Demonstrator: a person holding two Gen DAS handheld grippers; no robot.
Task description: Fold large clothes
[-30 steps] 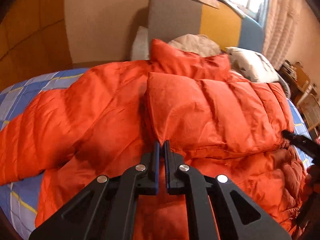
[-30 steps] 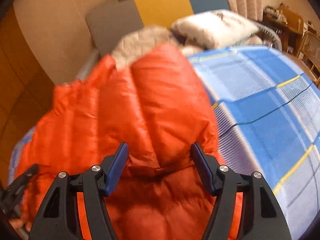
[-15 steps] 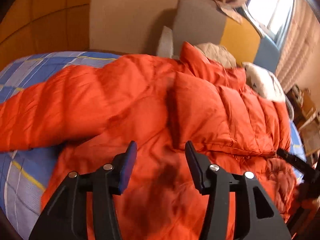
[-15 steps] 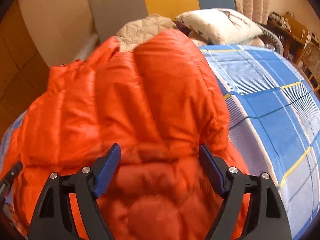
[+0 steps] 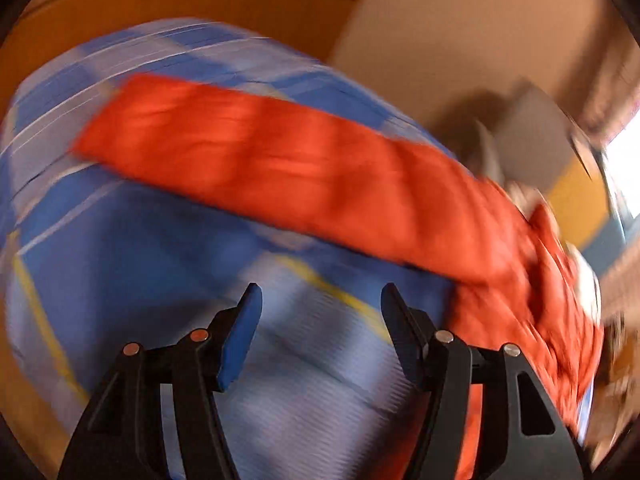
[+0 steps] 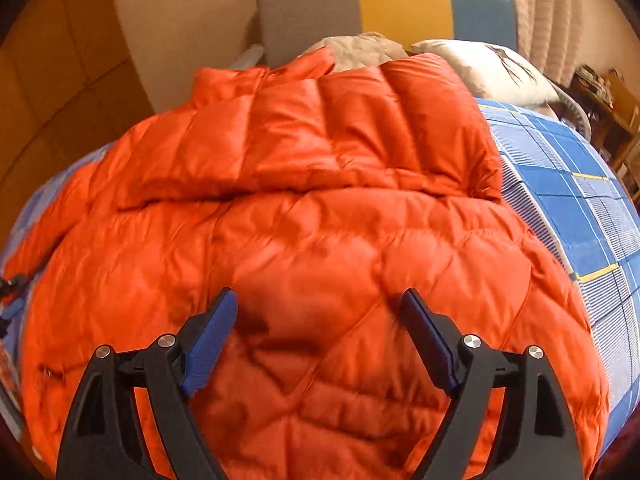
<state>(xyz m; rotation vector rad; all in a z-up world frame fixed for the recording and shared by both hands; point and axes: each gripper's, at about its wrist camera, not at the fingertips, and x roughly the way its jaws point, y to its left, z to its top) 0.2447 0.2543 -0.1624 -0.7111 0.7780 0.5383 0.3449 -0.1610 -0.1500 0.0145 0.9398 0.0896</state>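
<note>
Right wrist view: orange puffer jacket [image 6: 304, 216] spread across the bed [image 6: 580, 208], its right sleeve [image 6: 360, 128] already folded over the body, collar toward the grey and yellow headboard [image 6: 360, 4]. The right claw [image 6: 318, 320] hangs released just above the quilted back panel, jaws wide apart and gripping nothing. A white pillow [image 6: 488, 68] lies beyond the jacket.

Left wrist view, heavily blurred: the left claw [image 5: 320, 320] is likewise released and empty, over bare blue checked bedding [image 5: 140, 264]; the jacket's other sleeve [image 5: 260, 168] lies stretched straight out across the bed, apart from the claw.

Handling, as judged: the jacket looks light, soft and springy, with a smooth shell that is likely slippery. Puffed panels will compress under the claw and push back once released, so folds may creep open. A firm hold is best taken at a thin, stitched edge: the sleeve's cuff end, or the hem, where the pads can close on seam rather than loose filling.
</note>
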